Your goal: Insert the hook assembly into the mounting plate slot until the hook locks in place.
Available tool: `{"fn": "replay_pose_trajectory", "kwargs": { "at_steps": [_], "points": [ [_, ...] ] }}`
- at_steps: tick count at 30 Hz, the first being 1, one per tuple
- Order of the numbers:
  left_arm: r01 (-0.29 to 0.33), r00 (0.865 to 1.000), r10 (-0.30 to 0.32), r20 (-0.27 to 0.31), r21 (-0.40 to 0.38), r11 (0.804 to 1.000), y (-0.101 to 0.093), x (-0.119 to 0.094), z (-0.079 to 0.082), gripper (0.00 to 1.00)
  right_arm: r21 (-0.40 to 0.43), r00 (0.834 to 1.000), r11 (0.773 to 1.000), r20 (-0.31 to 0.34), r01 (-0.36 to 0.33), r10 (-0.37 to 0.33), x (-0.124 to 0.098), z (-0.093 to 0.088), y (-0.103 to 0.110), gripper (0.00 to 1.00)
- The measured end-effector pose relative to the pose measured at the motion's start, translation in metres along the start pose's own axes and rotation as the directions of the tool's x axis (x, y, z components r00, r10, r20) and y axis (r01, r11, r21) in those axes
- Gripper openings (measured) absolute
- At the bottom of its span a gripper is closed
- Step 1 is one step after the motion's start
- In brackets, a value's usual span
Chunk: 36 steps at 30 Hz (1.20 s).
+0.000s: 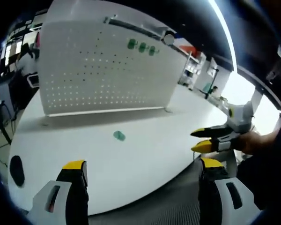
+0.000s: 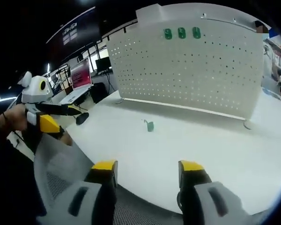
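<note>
Right gripper view: green hook (image 2: 150, 125) lies before pegboard (image 2: 187, 75).

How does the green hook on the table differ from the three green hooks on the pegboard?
The loose green hook lies alone on the white table, in front of the pegboard. The three green hooks are mounted in a row near the top of the pegboard. The loose one rests on the tabletop; the three hang on the upright panel. All share the same green colour. Finer shape is too small to compare.
</note>
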<state>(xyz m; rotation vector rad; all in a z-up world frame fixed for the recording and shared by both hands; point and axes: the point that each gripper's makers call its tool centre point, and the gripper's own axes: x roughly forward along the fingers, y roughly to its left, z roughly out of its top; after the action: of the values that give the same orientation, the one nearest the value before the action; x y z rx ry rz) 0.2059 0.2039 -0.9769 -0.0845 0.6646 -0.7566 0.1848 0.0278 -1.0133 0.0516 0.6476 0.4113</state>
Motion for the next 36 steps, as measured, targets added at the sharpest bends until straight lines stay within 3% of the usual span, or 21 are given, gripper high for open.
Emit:
{"fn": "replay_pose_trajectory", "kwargs": {
  "at_steps": [10, 15, 24, 36],
  "points": [
    [-0.042, 0.999, 0.042, -0.021, -0.016, 0.999, 0.013, 0.0, -0.006, 1.0, 0.013, 1.0, 1.0, 0.002, 0.001, -0.001, 0.002, 0.004, -0.006, 0.47],
    [-0.046, 0.998, 0.045, -0.046, -0.03, 0.998, 0.015, 0.002, -0.014, 1.0, -0.013, 0.999, 0.999, -0.011, -0.033, 0.032, 0.017, 0.007, -0.001, 0.46],
    [-0.044, 0.997, 0.041, -0.063, -0.045, 0.998, 0.02, 0.008, -0.015, 1.0, -0.066, 0.993, 0.992, -0.032, -0.112, 0.11, 0.067, 0.019, 0.011, 0.4],
    [-0.065, 0.994, 0.06, -0.086, -0.065, 0.996, 0.036, 0.009, -0.017, 0.99, -0.129, 0.988, 0.98, -0.069, -0.149, 0.141, 0.136, 0.039, -0.006, 0.31]
  ]
}}
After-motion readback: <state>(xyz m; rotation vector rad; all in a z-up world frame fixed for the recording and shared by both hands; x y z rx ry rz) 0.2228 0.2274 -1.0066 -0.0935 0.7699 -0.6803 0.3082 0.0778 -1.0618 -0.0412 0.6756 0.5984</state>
